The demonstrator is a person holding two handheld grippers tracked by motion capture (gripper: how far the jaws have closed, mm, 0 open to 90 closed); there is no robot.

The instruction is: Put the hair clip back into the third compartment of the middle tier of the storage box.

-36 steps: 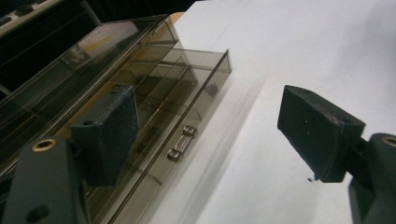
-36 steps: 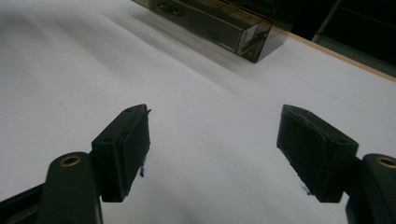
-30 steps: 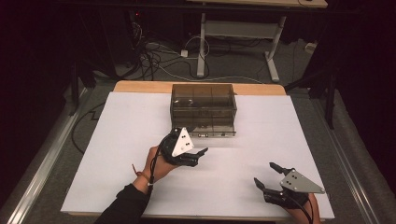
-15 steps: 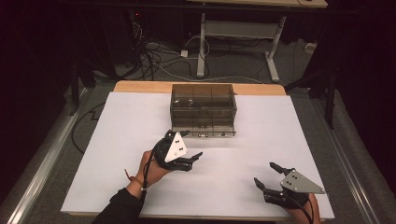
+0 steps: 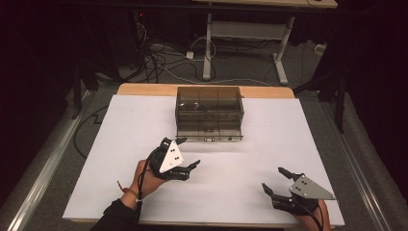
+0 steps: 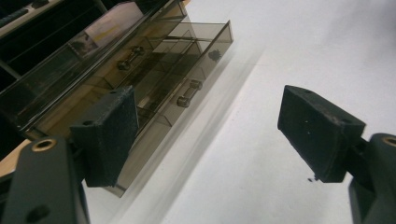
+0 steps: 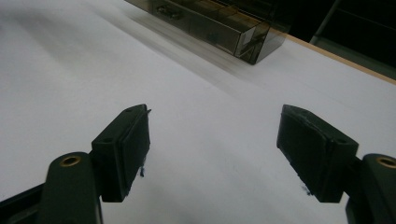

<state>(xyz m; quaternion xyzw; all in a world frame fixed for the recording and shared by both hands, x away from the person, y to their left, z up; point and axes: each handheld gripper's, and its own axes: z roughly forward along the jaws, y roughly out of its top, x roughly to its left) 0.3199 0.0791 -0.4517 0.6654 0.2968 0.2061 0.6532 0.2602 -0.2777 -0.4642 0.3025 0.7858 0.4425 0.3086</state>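
High view: a smoky translucent plastic drawer cabinet (image 5: 210, 113) sits at the white table's (image 5: 298, 144) far centre, bottom drawer pulled out. Just before it, the left gripper (image 5: 188, 152) hovers with jaws spread; the right gripper (image 5: 274, 179), also spread, rests well apart.

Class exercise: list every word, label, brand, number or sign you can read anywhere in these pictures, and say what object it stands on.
No text can be read in any view.
Small white label on the front of the smoky drawer box's pulled-out bottom drawer: too small and blurred to read.
Dark round mark on that drawer's clear front in the left gripper view: no letters or numbers can be made out.
Left gripper, right gripper: no markings legible.
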